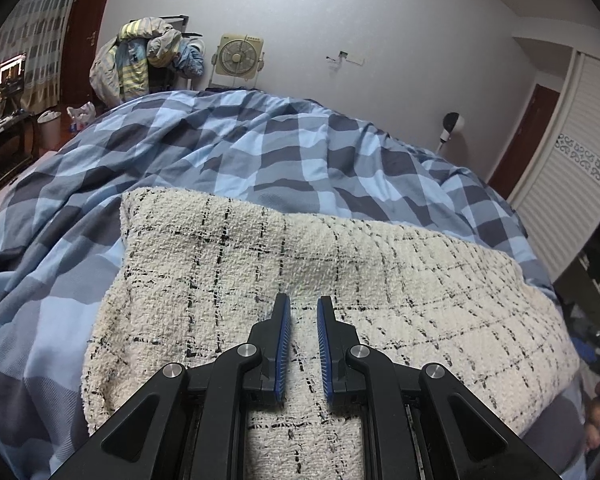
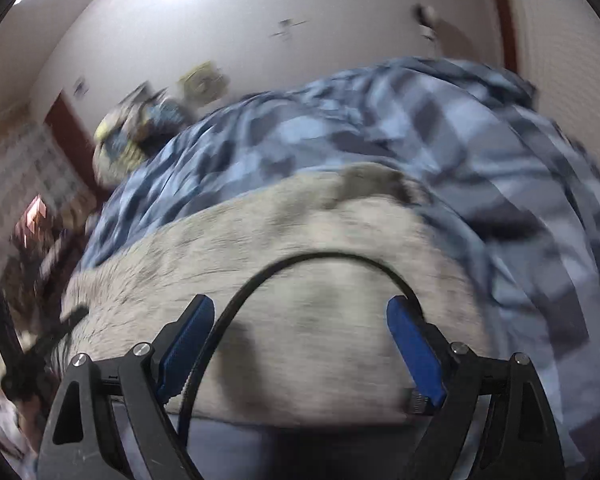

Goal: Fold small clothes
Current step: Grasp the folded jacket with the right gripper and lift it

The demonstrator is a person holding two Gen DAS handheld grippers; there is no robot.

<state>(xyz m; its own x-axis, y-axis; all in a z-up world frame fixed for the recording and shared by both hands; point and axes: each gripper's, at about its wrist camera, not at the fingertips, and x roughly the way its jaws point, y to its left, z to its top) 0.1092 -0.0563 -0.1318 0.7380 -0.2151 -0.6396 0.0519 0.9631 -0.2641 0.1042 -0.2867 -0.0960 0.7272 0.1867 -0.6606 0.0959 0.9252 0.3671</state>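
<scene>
A cream knitted garment with thin black check lines lies flat on a blue checked duvet. My left gripper hovers over the garment's near middle, its blue-padded jaws a narrow gap apart with nothing between them. In the blurred right wrist view the same cream garment fills the middle. My right gripper is wide open above its near edge and holds nothing. A black cable arcs between the right gripper's jaws.
The duvet covers the whole bed. Behind it stand a pile of clothes on a rack, a beige fan, a white bin and a white louvred wardrobe. A dark red door is at the left.
</scene>
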